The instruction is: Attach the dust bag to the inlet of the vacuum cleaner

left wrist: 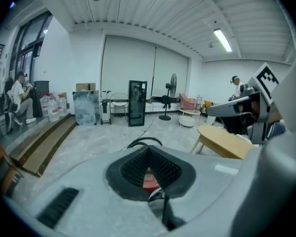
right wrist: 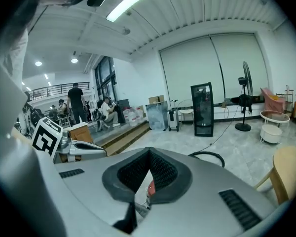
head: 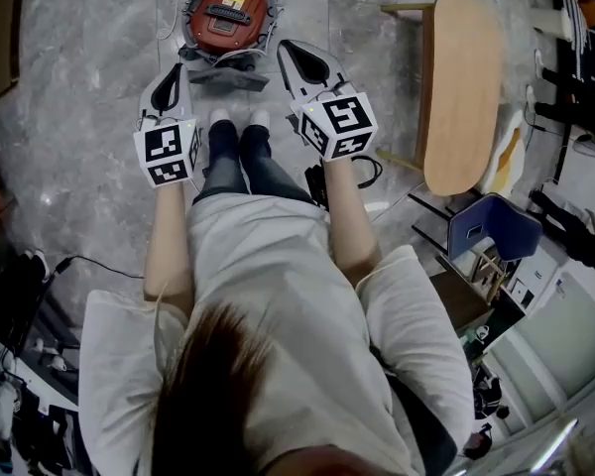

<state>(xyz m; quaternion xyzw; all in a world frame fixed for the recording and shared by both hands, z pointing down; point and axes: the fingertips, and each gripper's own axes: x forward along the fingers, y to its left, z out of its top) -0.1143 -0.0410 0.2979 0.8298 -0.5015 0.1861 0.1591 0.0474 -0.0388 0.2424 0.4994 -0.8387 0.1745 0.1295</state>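
The round red vacuum cleaner (head: 228,13) sits on the grey floor ahead of the person's feet. A grey flat part (head: 224,70) lies against its near side; whether this is the dust bag I cannot tell. My left gripper (head: 171,75) and right gripper (head: 302,56) are held side by side at waist height, well above the vacuum, both shut with nothing between the jaws. In the left gripper view the jaws (left wrist: 149,149) meet, and a bit of the red vacuum (left wrist: 149,180) shows below them. The right gripper view shows the same, with the jaws (right wrist: 149,153) closed and empty.
A long wooden table (head: 462,87) stands to the right, with a blue chair (head: 493,226) nearer me. A black hose (left wrist: 145,142) curls on the floor beyond the vacuum. A black cabinet (left wrist: 137,102) and a fan (right wrist: 245,95) stand far back. People sit at the left wall.
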